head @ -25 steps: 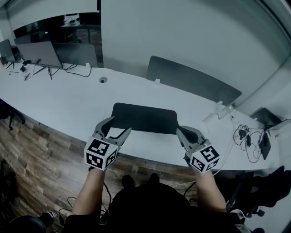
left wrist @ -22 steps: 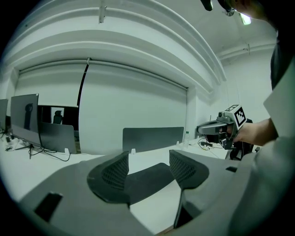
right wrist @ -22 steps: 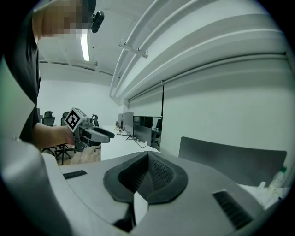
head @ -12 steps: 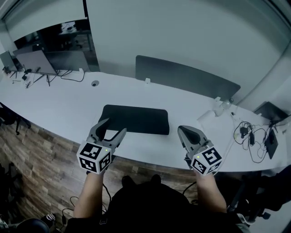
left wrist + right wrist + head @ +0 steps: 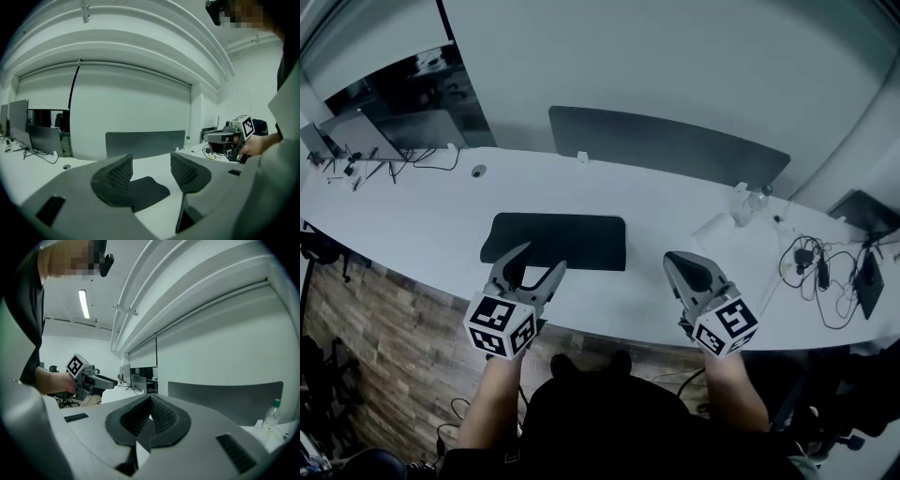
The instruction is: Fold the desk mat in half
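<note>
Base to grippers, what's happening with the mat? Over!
Left gripper open, jaws just narrowing, nothing between them; right gripper shut, empty. Desk mat on the desk, untouched. Cables far right, not in the way.

The desk mat (image 5: 555, 241) is black, the desk (image 5: 412, 211) white, the floor (image 5: 384, 347) brown wood-grain

desk mat (image 5: 145, 190): left side tucked behind the left gripper (image 5: 152, 171) pad in its own view | cables (image 5: 825, 272) far right of the desk: way too tiny to sort out | bottle (image 5: 271, 416): bottom hidden behind right gripper (image 5: 150, 414) body
</note>
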Demonstrator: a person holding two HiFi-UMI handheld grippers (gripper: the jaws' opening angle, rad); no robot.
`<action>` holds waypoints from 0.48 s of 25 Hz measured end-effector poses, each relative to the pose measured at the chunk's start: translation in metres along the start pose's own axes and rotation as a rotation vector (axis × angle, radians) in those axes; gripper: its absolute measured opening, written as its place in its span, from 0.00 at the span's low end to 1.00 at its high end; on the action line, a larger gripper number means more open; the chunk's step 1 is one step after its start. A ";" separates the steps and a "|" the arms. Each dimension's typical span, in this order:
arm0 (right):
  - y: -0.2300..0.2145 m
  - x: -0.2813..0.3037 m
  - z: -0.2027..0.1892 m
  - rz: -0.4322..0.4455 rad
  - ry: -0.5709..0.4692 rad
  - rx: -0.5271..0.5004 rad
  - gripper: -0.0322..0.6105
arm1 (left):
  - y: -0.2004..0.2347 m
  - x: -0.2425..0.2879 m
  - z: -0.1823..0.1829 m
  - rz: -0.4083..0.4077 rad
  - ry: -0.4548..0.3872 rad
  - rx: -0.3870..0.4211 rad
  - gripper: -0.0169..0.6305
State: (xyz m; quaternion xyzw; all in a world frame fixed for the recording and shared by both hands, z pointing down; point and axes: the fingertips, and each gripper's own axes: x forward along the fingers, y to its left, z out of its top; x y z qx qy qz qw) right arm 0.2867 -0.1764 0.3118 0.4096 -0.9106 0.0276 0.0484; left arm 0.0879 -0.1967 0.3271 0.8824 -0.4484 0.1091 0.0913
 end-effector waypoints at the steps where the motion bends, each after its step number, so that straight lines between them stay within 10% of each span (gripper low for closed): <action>1: -0.002 -0.003 0.000 0.000 -0.003 0.001 0.05 | -0.003 0.002 0.001 -0.001 0.000 0.005 0.42; 12: -0.006 -0.003 0.006 -0.006 -0.015 0.000 0.05 | -0.002 0.004 0.003 0.003 0.005 0.016 0.42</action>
